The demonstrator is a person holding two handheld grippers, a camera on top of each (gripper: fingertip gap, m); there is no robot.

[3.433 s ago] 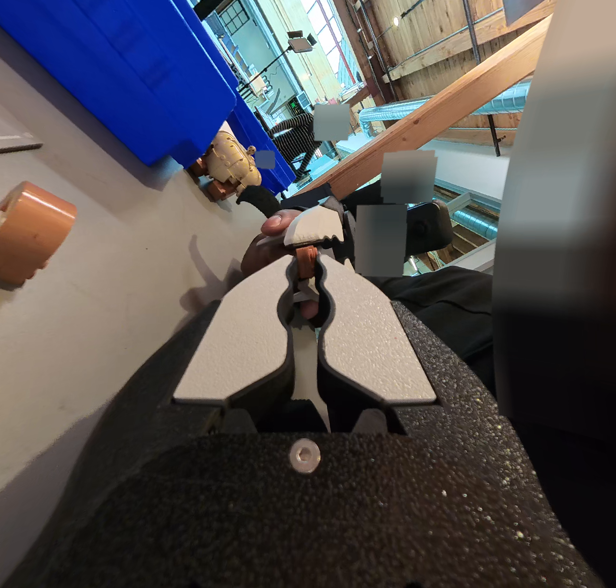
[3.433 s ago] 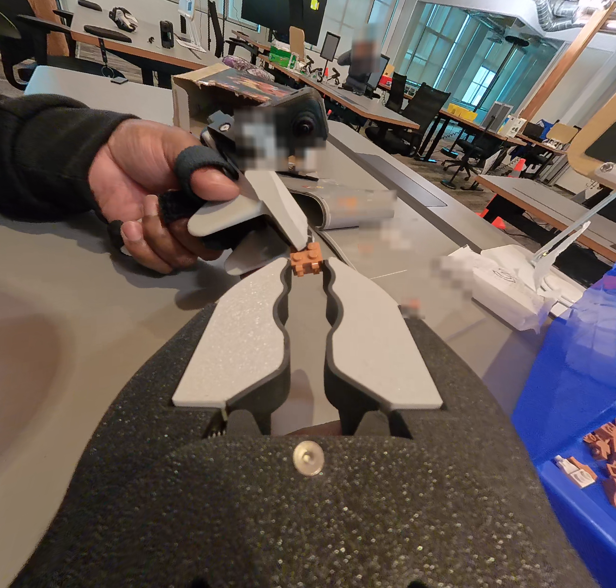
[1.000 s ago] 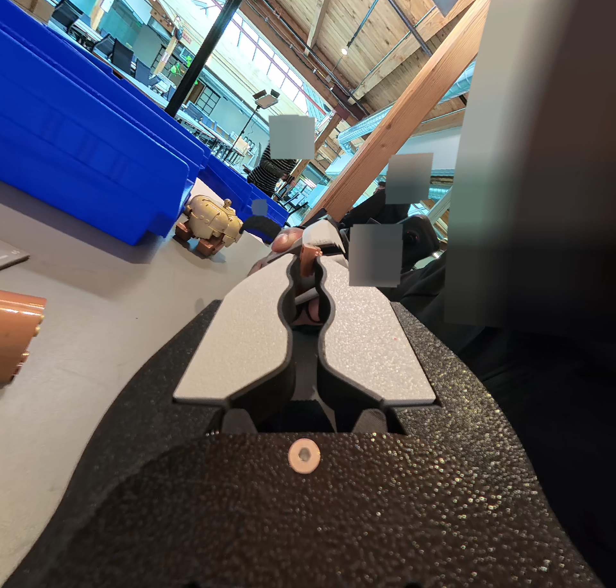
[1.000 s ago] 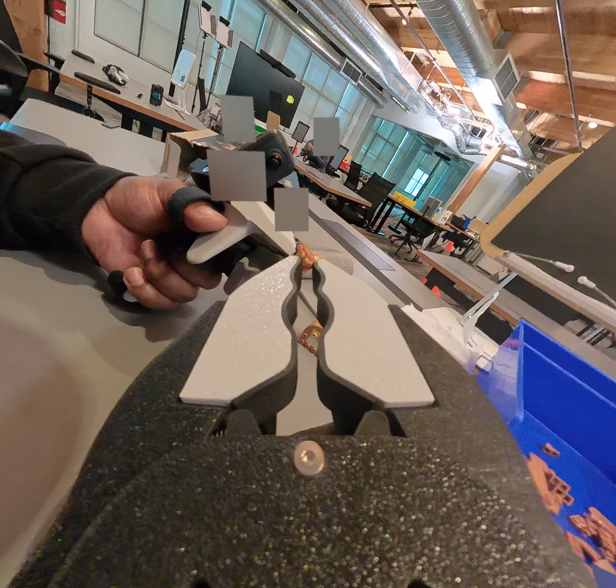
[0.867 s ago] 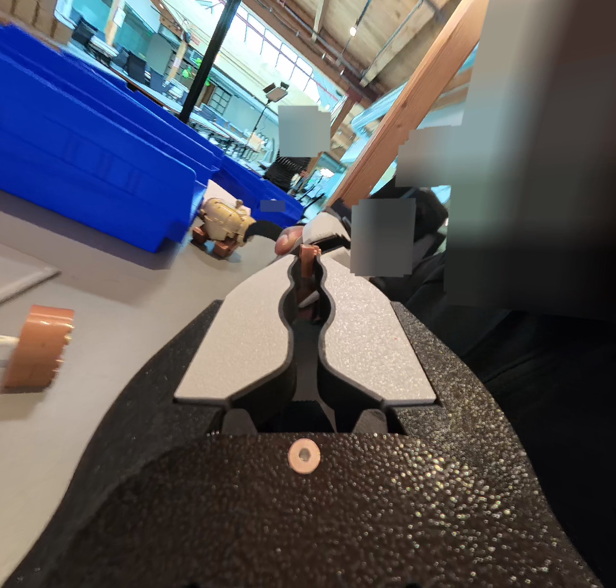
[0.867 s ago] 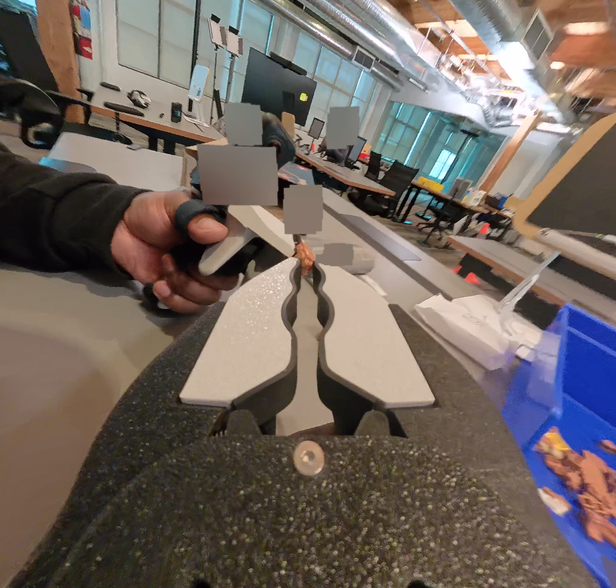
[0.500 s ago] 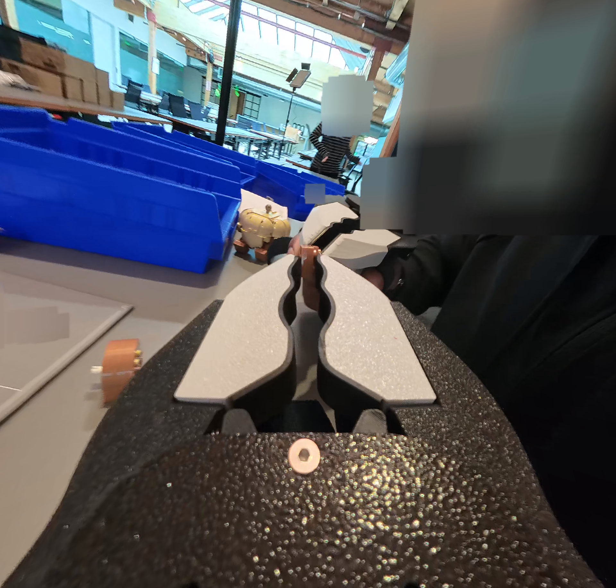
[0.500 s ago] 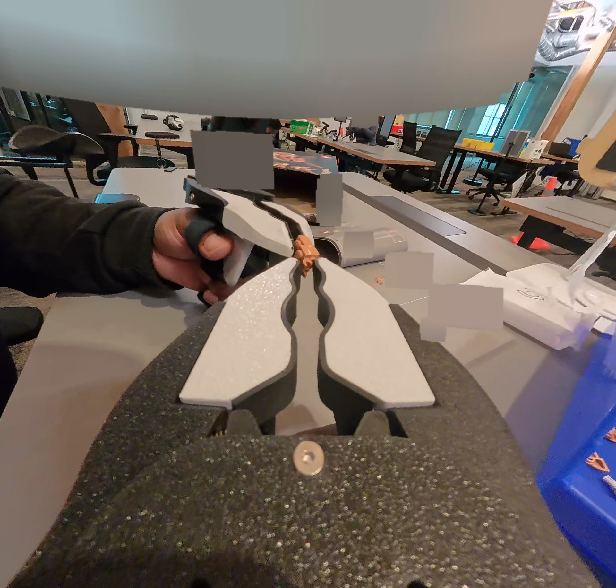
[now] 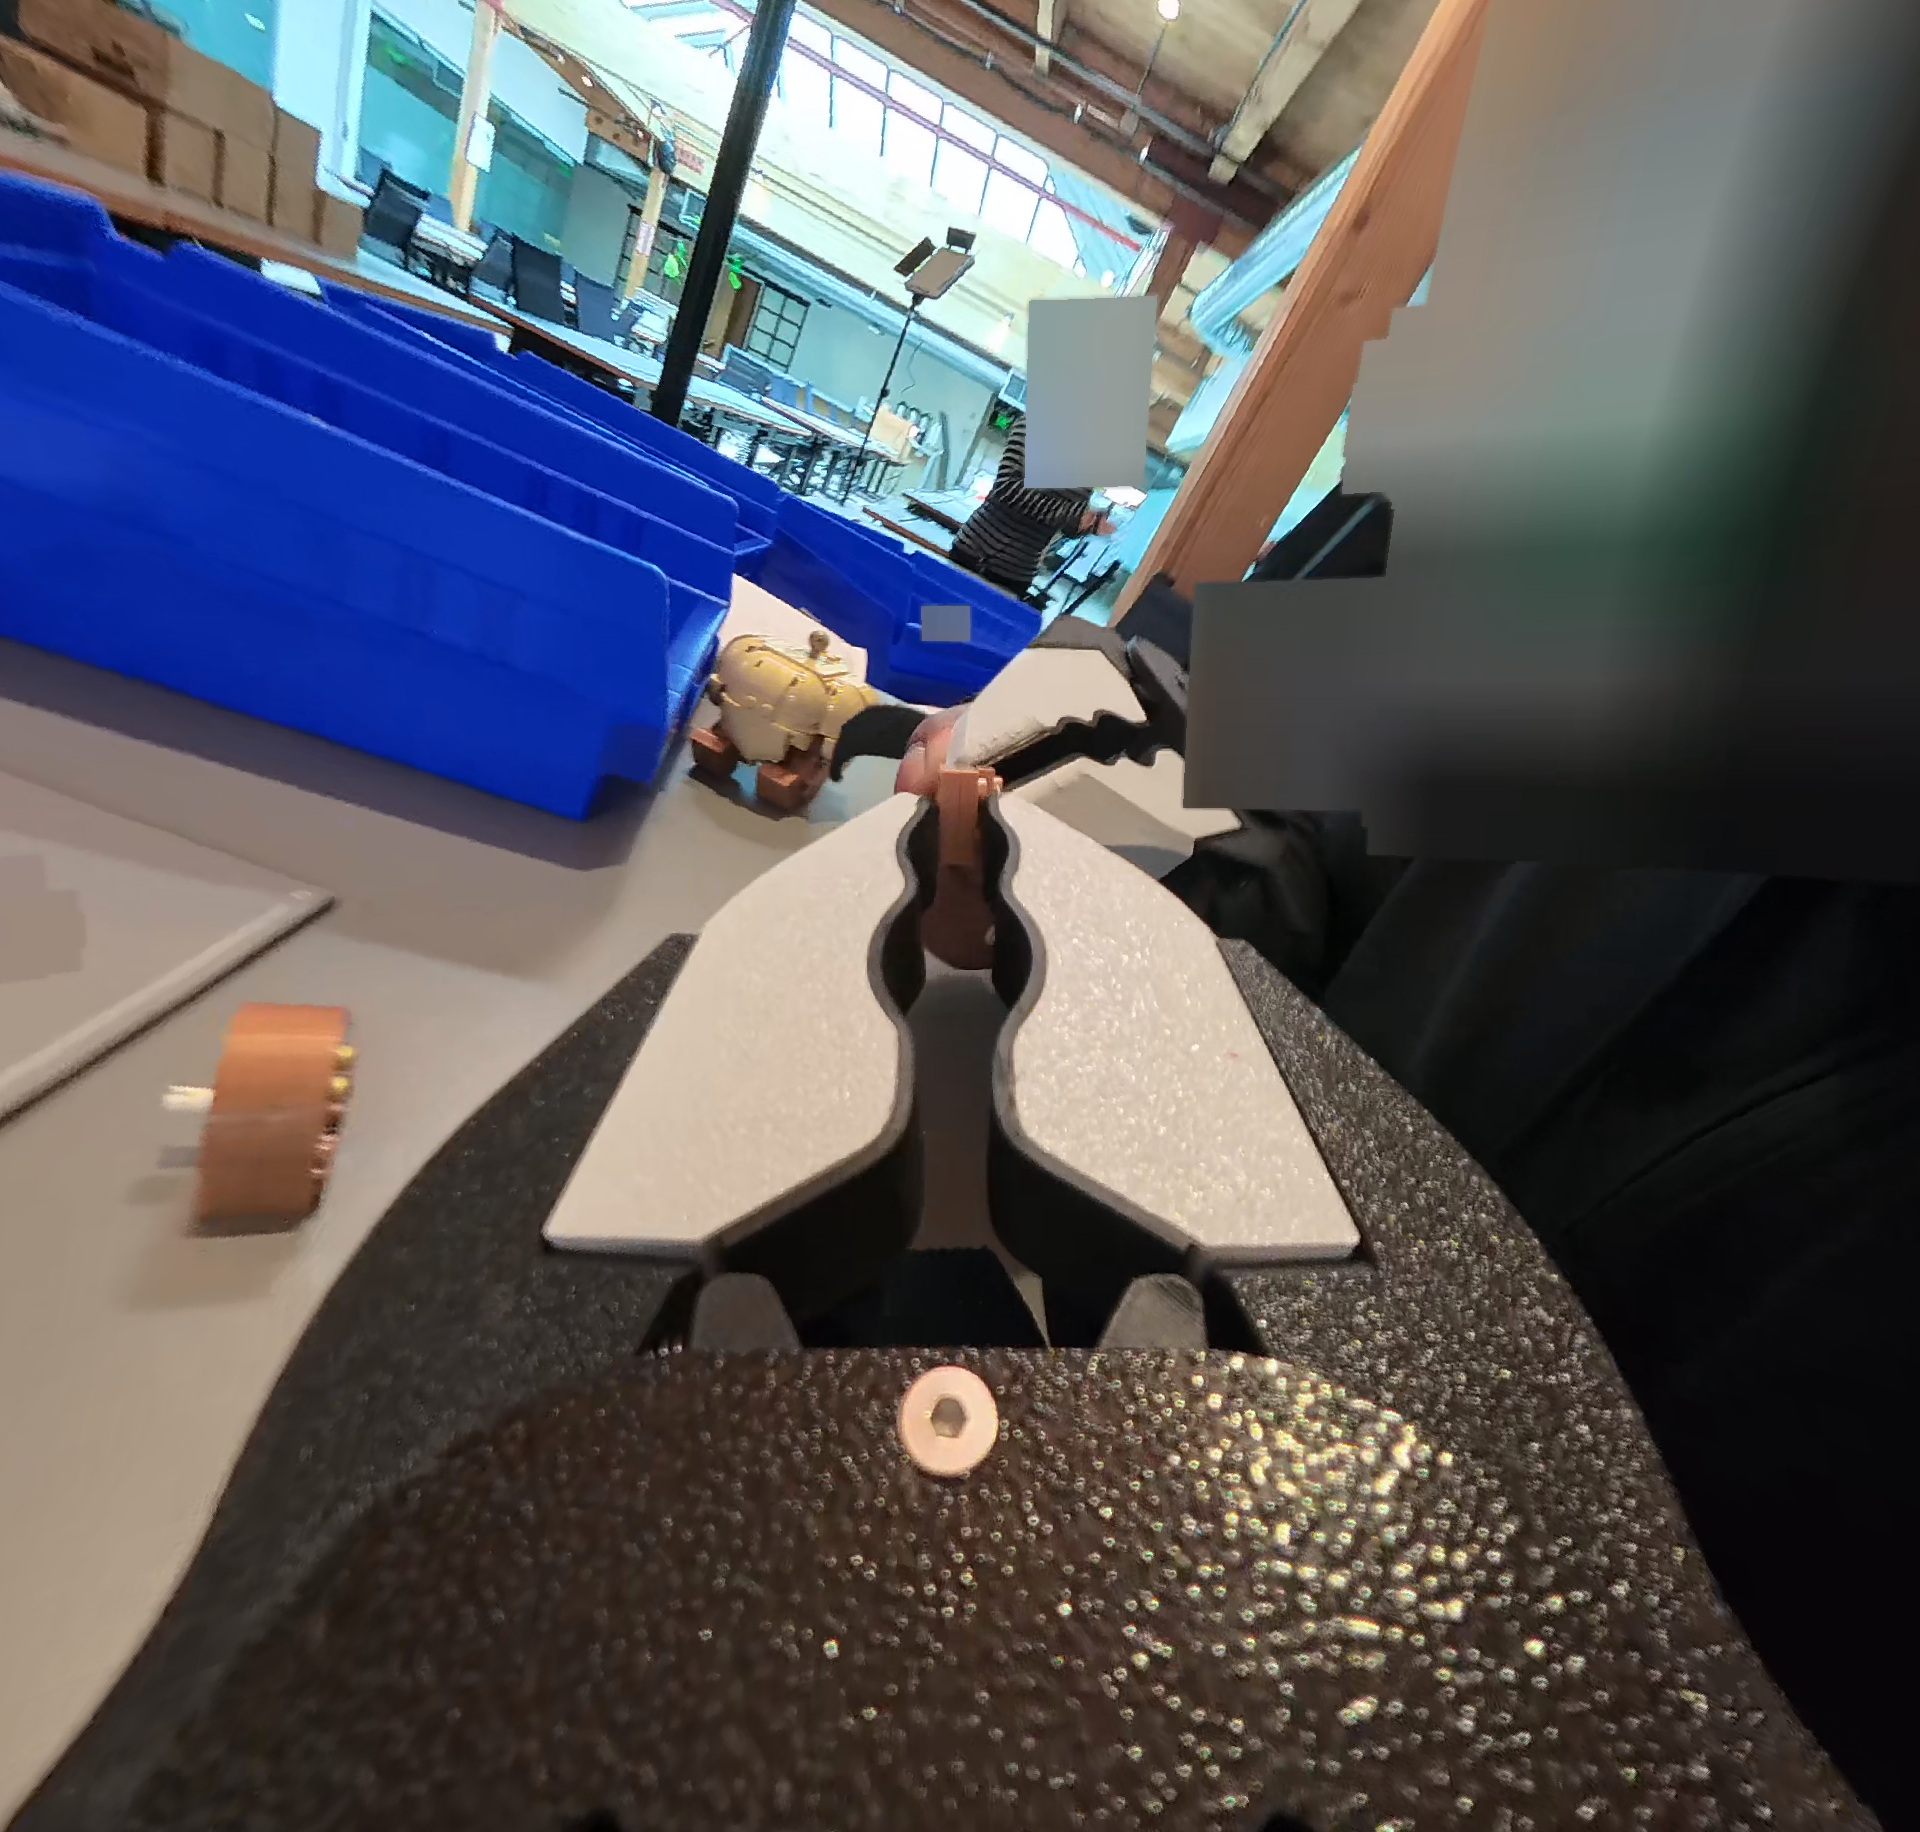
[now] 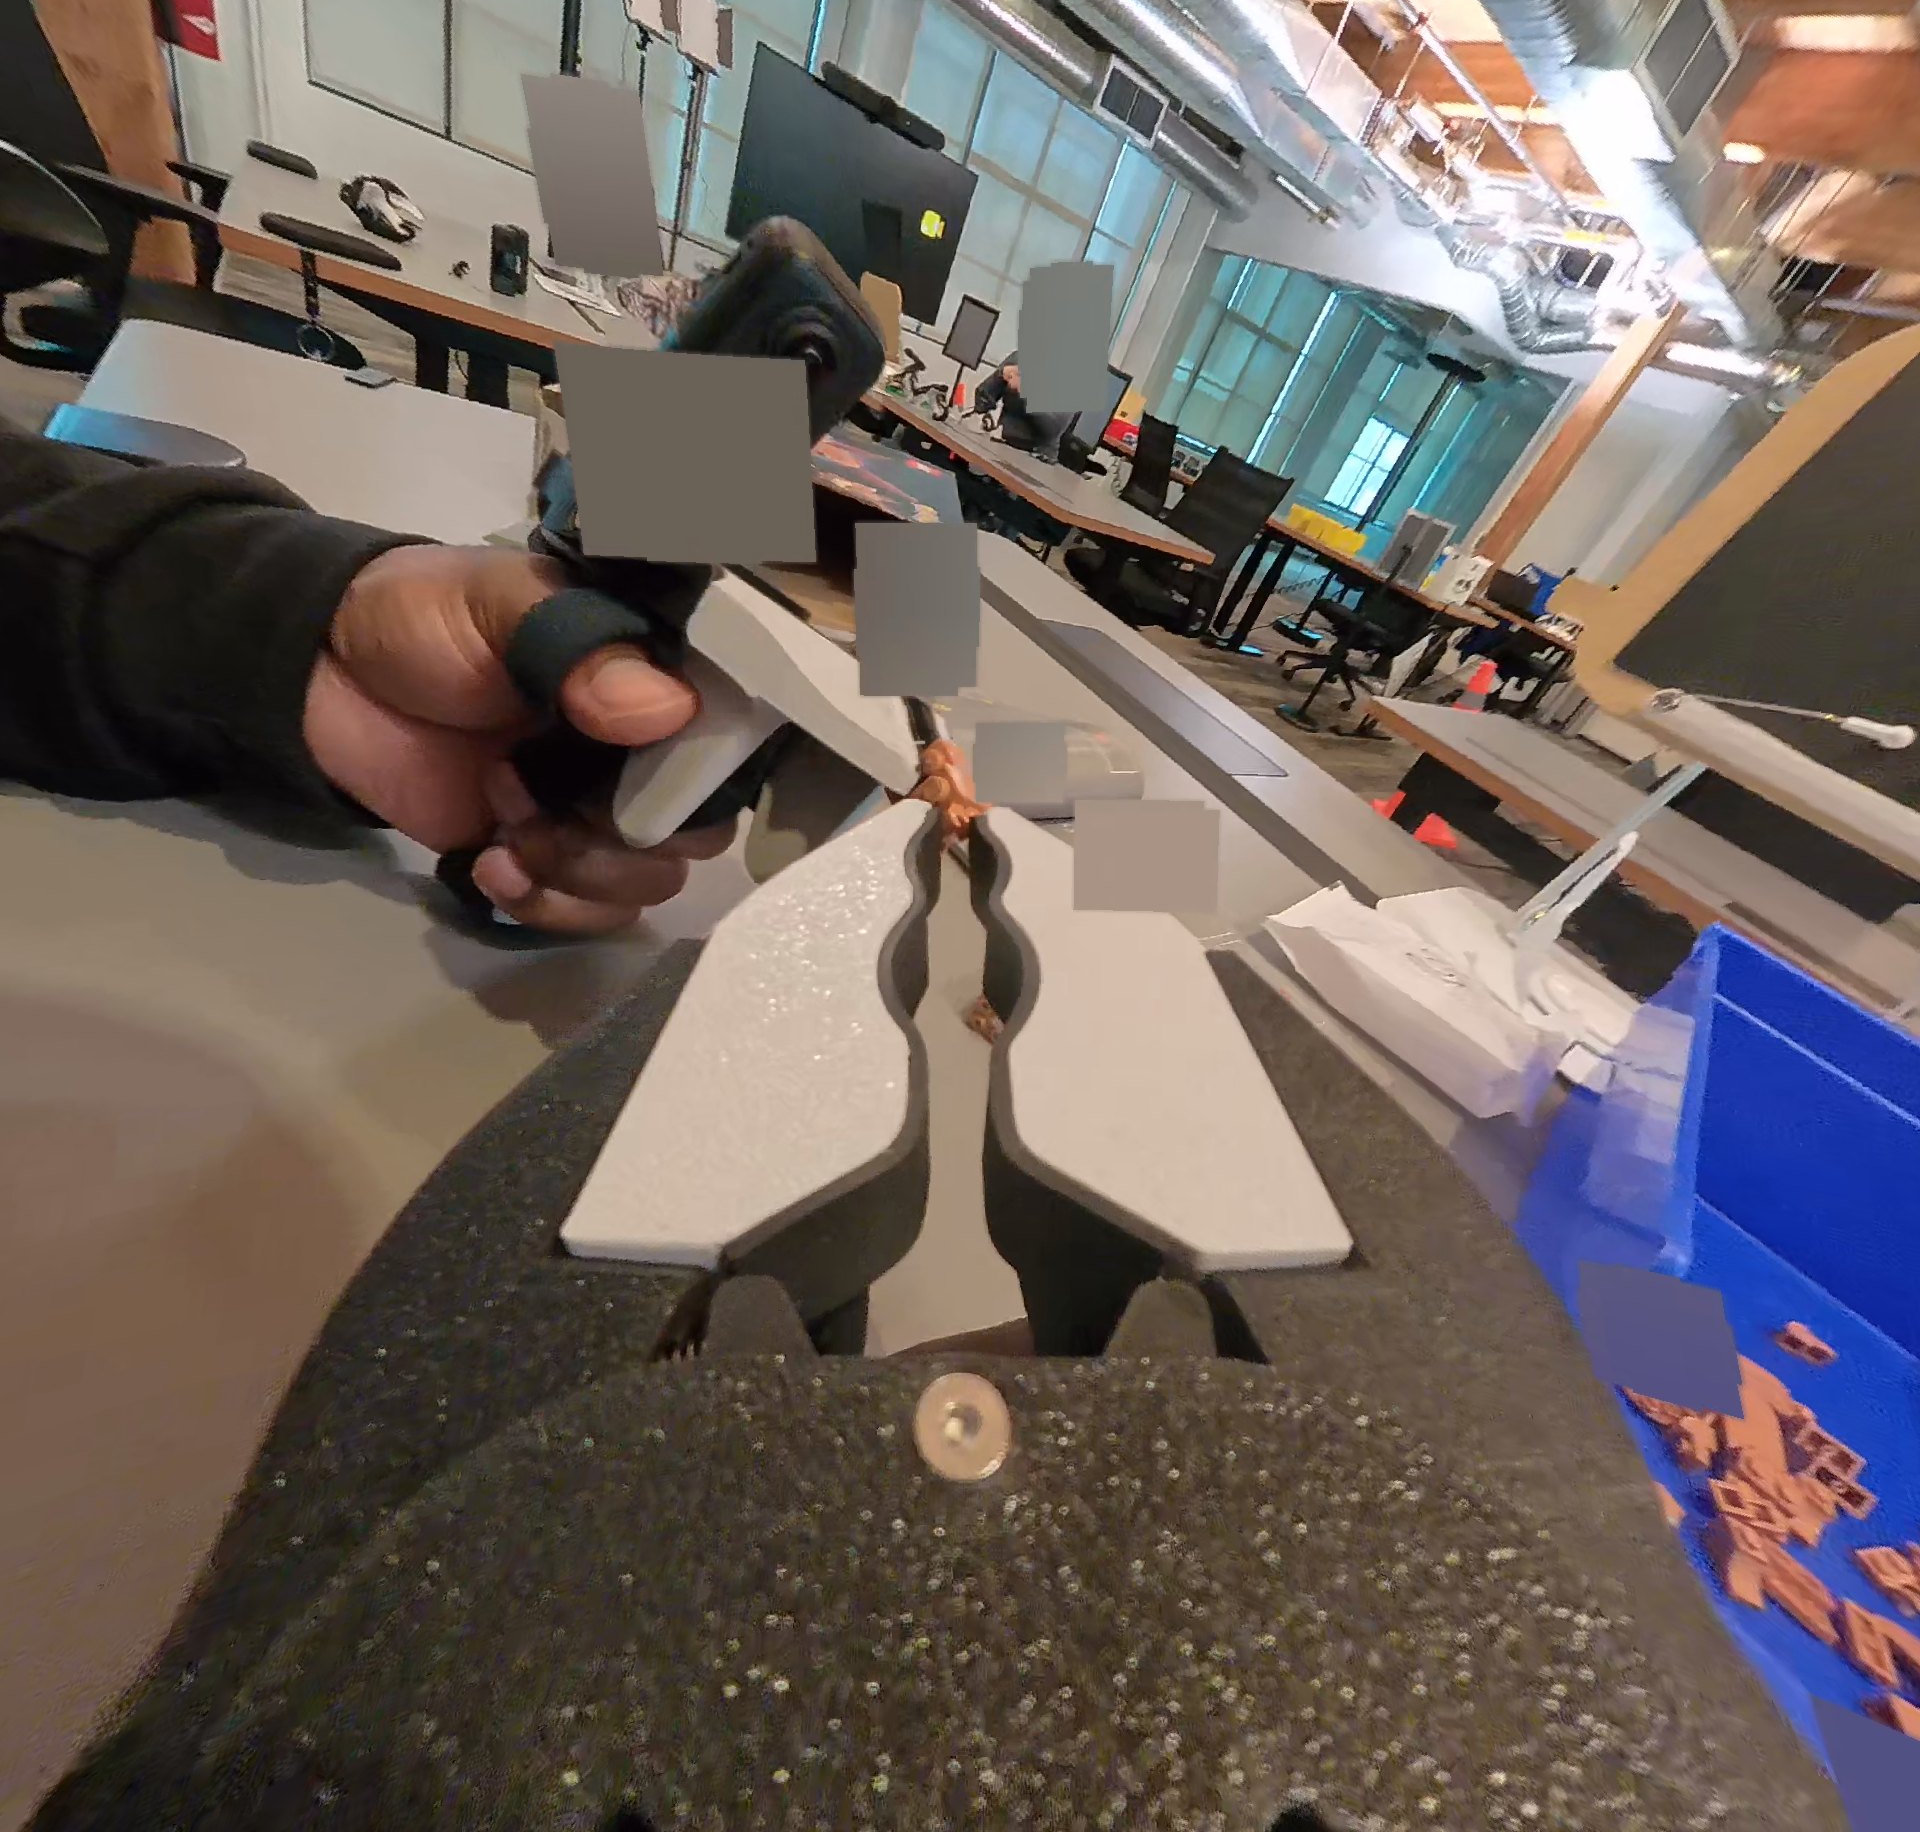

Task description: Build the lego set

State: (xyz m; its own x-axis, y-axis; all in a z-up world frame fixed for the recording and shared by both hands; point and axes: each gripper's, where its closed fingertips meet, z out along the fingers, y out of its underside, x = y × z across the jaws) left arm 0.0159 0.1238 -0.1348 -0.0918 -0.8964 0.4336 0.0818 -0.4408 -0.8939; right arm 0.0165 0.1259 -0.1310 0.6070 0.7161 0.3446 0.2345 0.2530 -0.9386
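Brown plastic right at the tips: the left gripper [image 9: 961, 808] has its two grey fingers [image 9: 821, 1013] nearly together, pinching a small brown brick piece [image 9: 958, 826] that stands upright between them, with a rounded brown part hanging lower in the gap. Both pads press on it. Facing it, the right gripper [image 10: 958, 826] is also almost shut, and its tips nip a thin orange-brown studded piece [image 10: 948, 783] from the other side. The two grippers meet tip to tip above the grey table [image 9: 436, 909], so the two pieces sit hard against each other; whether they are one joined part cannot be told.

Seen from the right wrist, the person's left hand [image 10: 488, 722] wraps the other tool's grey handle, a black strap over one finger, black sleeve behind. Down in the slot between the right gripper's fingers a small brown bit [image 10: 982, 1022] shows on the table below.

Off to the left of the left gripper, a brown round wheel-like part [image 9: 272, 1117] stands on edge on the table. Further back, a tan rounded toy model [image 9: 784, 707] on brown feet sits just beside a blue bin [image 9: 343, 577]. On the right gripper's side, another blue bin [image 10: 1787, 1076] holds a heap of small brown bricks [image 10: 1766, 1481], with white crumpled packaging [image 10: 1423, 982] near its far corner.
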